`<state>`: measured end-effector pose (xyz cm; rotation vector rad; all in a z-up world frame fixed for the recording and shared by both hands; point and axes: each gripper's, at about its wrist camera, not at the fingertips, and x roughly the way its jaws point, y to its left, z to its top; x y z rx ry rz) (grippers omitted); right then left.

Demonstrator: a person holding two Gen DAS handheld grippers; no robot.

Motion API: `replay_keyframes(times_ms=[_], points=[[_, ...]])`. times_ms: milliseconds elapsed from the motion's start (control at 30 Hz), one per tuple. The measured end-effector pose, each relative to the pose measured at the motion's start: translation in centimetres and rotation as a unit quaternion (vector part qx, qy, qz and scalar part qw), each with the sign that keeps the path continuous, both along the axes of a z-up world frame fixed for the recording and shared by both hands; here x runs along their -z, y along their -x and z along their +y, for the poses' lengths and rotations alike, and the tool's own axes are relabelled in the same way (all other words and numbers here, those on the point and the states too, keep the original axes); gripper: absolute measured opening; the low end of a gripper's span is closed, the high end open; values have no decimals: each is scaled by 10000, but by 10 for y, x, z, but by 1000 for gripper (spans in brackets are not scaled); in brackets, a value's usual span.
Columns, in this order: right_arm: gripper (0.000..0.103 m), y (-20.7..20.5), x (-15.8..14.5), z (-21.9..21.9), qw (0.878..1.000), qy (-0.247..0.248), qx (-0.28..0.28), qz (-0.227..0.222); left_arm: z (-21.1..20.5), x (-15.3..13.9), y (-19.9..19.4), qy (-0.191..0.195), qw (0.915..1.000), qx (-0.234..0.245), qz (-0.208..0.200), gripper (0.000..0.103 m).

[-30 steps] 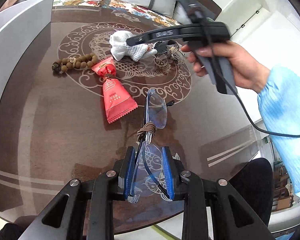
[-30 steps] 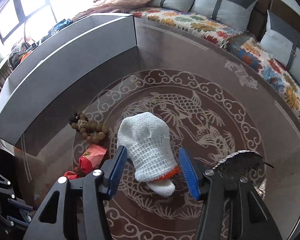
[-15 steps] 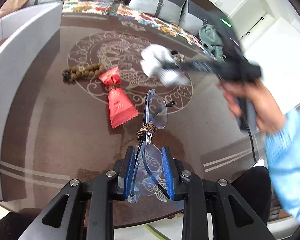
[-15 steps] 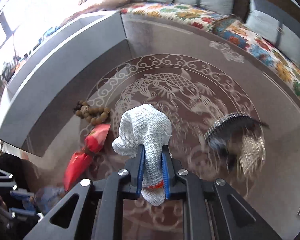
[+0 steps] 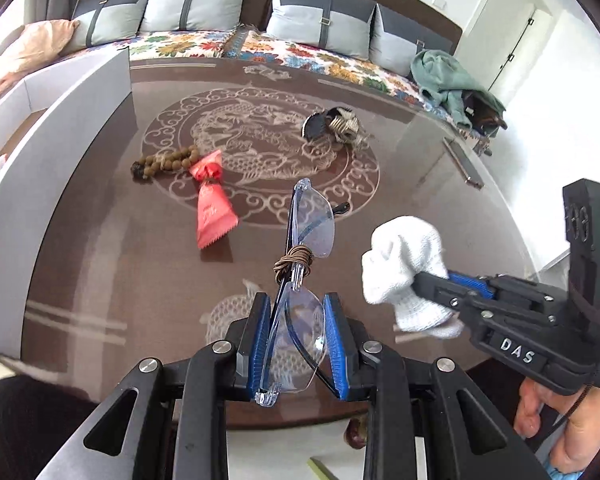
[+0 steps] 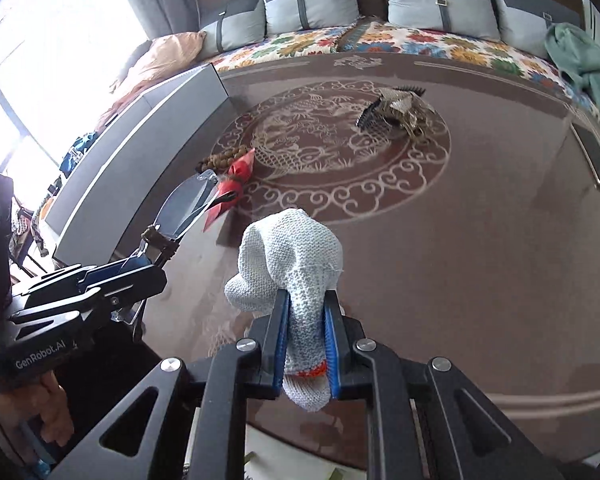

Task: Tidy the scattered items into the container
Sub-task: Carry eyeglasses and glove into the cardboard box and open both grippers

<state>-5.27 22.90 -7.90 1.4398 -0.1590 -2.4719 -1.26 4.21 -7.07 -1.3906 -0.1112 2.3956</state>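
Note:
My left gripper (image 5: 296, 312) is shut on clear safety glasses (image 5: 312, 220) with a brown cord around the bridge, held above the table. My right gripper (image 6: 306, 312) is shut on a white knitted glove (image 6: 290, 248), lifted near the table's front; it also shows in the left wrist view (image 5: 404, 256). On the brown table lie a red sachet (image 5: 211, 204), a string of brown beads (image 5: 164, 160) and a black comb with metal clips (image 5: 334, 126). The grey container (image 5: 60, 136) stands along the left side.
A sofa with cushions (image 5: 236, 12) runs behind the table. A green cloth (image 5: 448, 80) lies at its right end. A flat dark device (image 6: 596, 160) rests near the table's right edge.
My right gripper closed on the white glove, lifted it off the table and carried it back toward the front edge. My left gripper keeps its hold on the glasses.

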Motion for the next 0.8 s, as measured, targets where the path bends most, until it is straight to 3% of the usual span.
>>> replay_keyframes(times_ms=[367,600,800], points=[[16,-34,-22,-26,9998,-190,-60,-47,-27,2,-17,-76,9998,-148,-143,27],[16,-27,-39,-67,9989,-321,-349,50,-68,-12,-15,-135,9982,-584,-61,27],[16,-22,-58,-109,9971,-252,-689,181,-116,-37,-15,-160,9947,-983,237,27]])
